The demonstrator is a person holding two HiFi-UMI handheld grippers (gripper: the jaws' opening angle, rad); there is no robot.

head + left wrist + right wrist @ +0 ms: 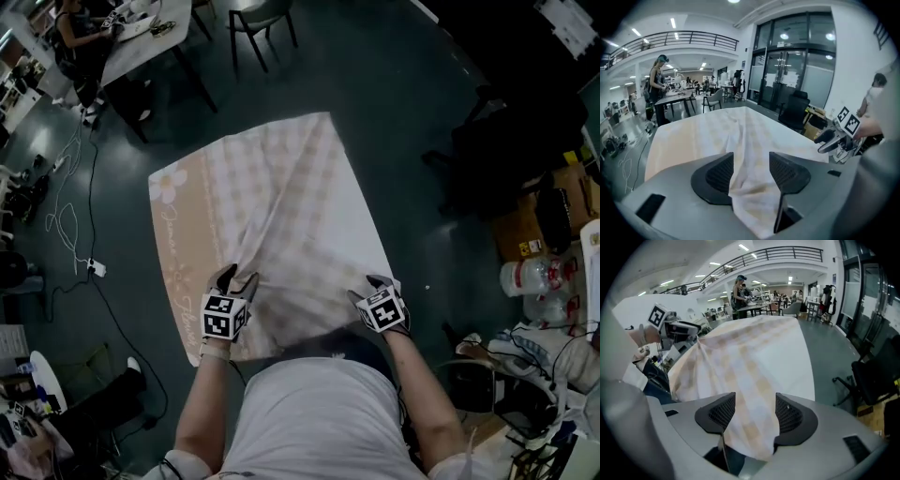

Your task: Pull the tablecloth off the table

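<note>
The checked tablecloth [281,202], cream with a beige band along its left edge, covers the table in the head view and is rucked into a ridge running toward me. At its near edge my left gripper [232,278] and right gripper [377,285] sit on either side of that ridge. In the left gripper view the jaws [751,171] stand wide apart with a fold of the cloth [743,136] lying loosely between them. The right gripper [752,411] is open too, and the cloth [750,362] drapes through the gap and hangs over the edge.
A dark office chair [492,150] stands right of the table. Boxes and plastic bottles [534,277] crowd the right edge. Another table [141,37] with a seated person and chairs is at the back left. Cables [70,225] trail on the floor at left.
</note>
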